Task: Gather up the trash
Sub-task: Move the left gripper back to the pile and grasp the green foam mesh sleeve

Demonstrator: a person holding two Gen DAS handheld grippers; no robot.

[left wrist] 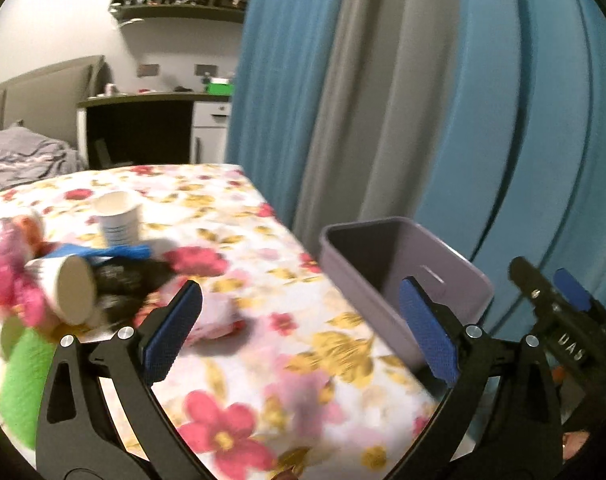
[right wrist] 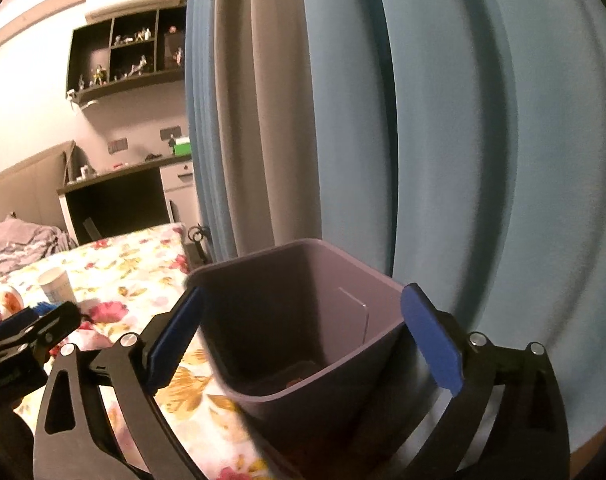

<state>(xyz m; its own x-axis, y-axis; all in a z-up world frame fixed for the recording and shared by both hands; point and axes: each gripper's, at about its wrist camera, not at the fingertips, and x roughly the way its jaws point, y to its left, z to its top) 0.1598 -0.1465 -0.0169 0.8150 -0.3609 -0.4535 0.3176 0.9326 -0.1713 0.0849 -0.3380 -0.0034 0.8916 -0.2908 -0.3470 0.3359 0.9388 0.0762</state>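
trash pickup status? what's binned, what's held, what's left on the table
Binned: something small and reddish lies in the purple bin, hard to identify. Held: nothing; left gripper and right gripper are both open and empty. Left: upright paper cup, tipped cup, black wrapper.

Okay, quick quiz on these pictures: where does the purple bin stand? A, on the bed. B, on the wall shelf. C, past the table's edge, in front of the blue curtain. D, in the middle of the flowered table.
C: the purple bin stands past the edge of the flowered table, with the blue curtain right behind it.
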